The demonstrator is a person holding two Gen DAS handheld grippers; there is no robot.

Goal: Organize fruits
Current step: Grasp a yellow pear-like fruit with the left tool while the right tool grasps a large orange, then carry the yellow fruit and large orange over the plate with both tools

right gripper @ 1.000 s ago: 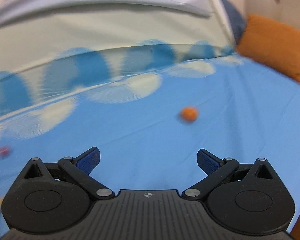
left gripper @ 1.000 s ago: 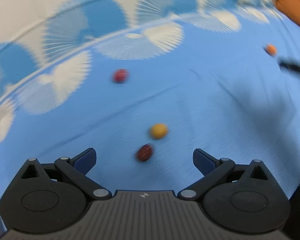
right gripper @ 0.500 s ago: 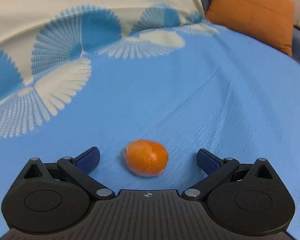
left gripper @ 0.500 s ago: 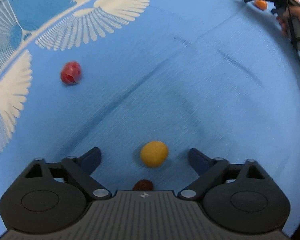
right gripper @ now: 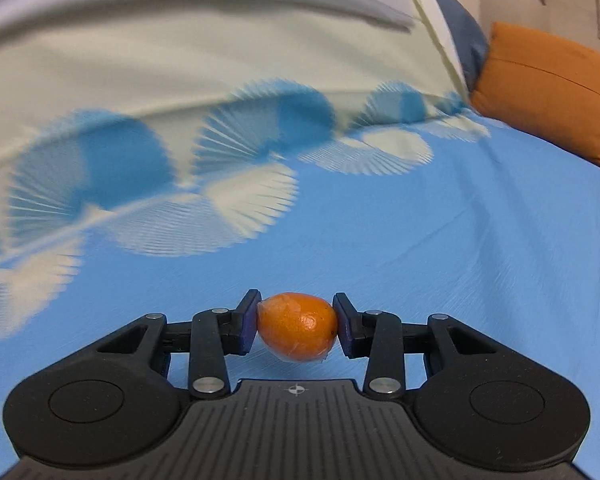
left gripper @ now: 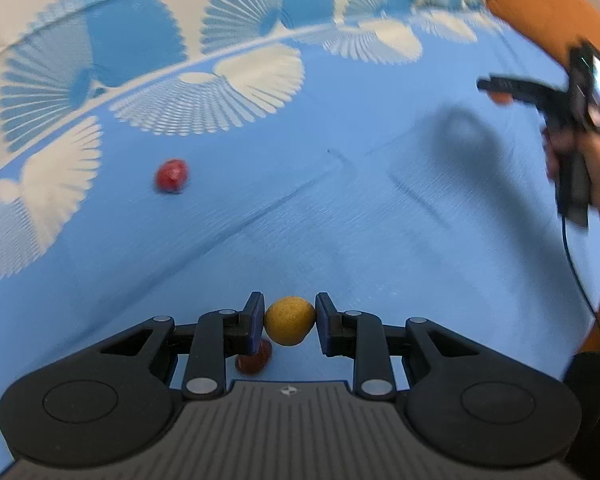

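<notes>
The left gripper (left gripper: 289,321) squeezes a small yellow fruit (left gripper: 289,321) between its two blue pads, one pad on each side of the round middle. The right gripper (right gripper: 296,326) squeezes an orange fruit (right gripper: 297,326) the same way, and the fruit seems to have a thin clear wrap on it. Both fruits look small, light and a bit soft, so I think a gentle squeeze across the fat middle is best. The wrap may be slippery. A dark red fruit (left gripper: 255,358) sits just under and behind the left jaws, partly hidden. A brighter red fruit (left gripper: 172,176) lies far ahead of those jaws and to their left. Everything rests on a soft blue cloth (left gripper: 340,220) with white fan shapes, like a bed, so round fruit may roll. An orange cushion (right gripper: 548,92) sits far ahead of the right jaws.
</notes>
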